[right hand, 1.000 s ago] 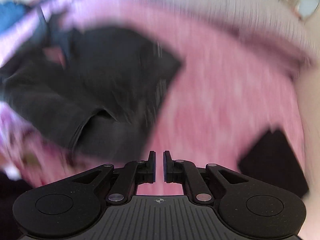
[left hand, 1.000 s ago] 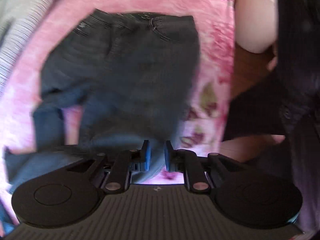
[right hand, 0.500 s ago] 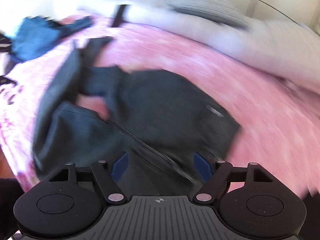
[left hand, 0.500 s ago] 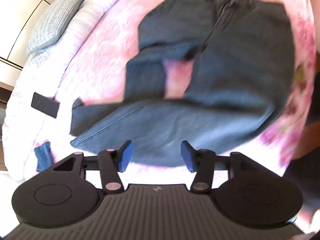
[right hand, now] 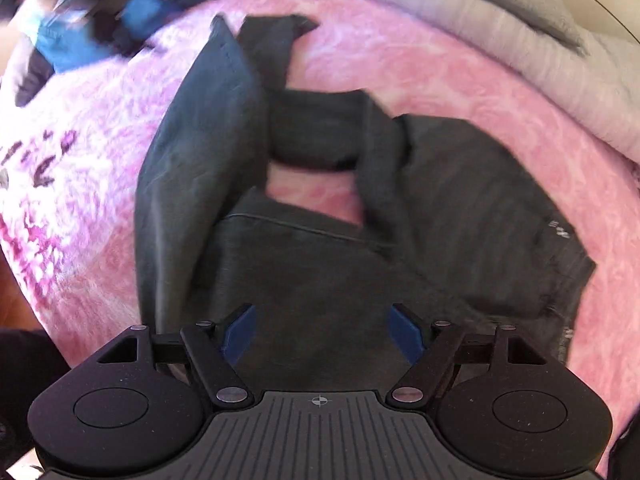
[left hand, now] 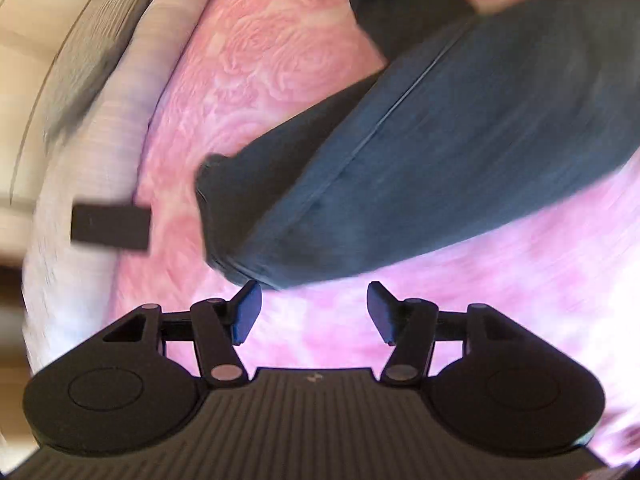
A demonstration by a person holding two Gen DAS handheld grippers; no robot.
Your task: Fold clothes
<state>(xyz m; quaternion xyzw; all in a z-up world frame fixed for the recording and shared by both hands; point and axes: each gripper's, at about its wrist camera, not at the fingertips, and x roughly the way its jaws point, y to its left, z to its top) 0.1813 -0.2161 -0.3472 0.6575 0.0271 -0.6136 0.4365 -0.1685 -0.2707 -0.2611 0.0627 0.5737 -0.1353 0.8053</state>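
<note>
A pair of dark grey denim jeans [right hand: 304,208] lay crumpled on the pink rose-patterned bedspread [left hand: 256,80], one leg doubled back over the other, so they seemed to have been dropped there for straightening before any fold. The left gripper [left hand: 314,312] had just been opening its jaws; they stood released with only bedspread between them, and the hem end of a jeans leg [left hand: 248,256] lay just ahead of them, not touching. The right gripper [right hand: 320,334] had its jaws spread wide and empty above the seat of the jeans. A blue garment [right hand: 80,36] lay well apart, near the bed's far edge.
</note>
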